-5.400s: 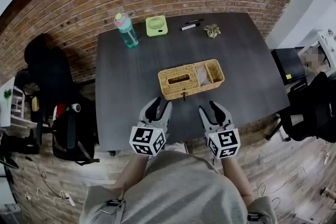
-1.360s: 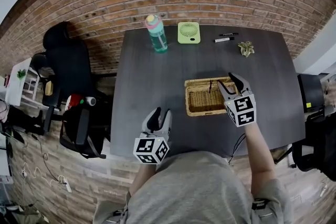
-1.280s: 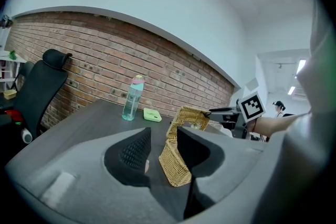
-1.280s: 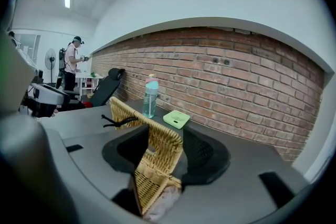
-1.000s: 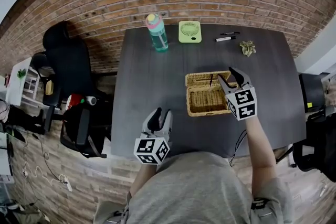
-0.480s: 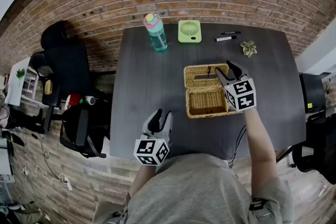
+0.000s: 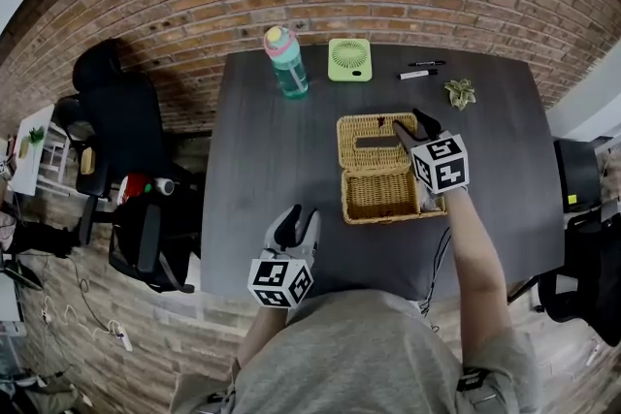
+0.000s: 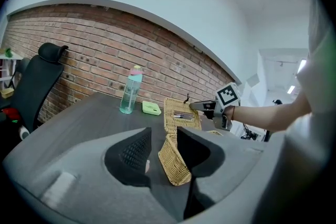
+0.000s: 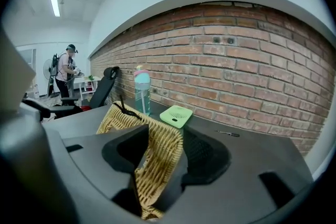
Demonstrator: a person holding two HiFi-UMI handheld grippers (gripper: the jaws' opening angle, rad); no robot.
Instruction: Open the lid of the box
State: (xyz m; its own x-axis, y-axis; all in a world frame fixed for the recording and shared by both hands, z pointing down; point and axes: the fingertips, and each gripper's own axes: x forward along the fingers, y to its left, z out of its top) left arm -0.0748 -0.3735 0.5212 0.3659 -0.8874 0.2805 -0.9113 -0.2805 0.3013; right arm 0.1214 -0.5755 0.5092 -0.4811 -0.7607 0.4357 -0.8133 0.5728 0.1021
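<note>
Wicker lid (image 7: 355, 127) edge clamped in right gripper (image 7: 408, 126) jaws.

The lid (image 7: 367, 140) in the right gripper (image 7: 408, 125) was straw-yellow weave; the table (image 7: 281, 170) dark grey; beyond the gripper, a teal bottle (image 7: 284, 65) and pale-green fan (image 7: 349, 59).

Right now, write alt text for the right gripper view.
The right gripper's fingers clamp the edge of a raised tan wicker box lid. Behind, on the dark grey table, are a teal plastic bottle and a light green square fan.
</note>
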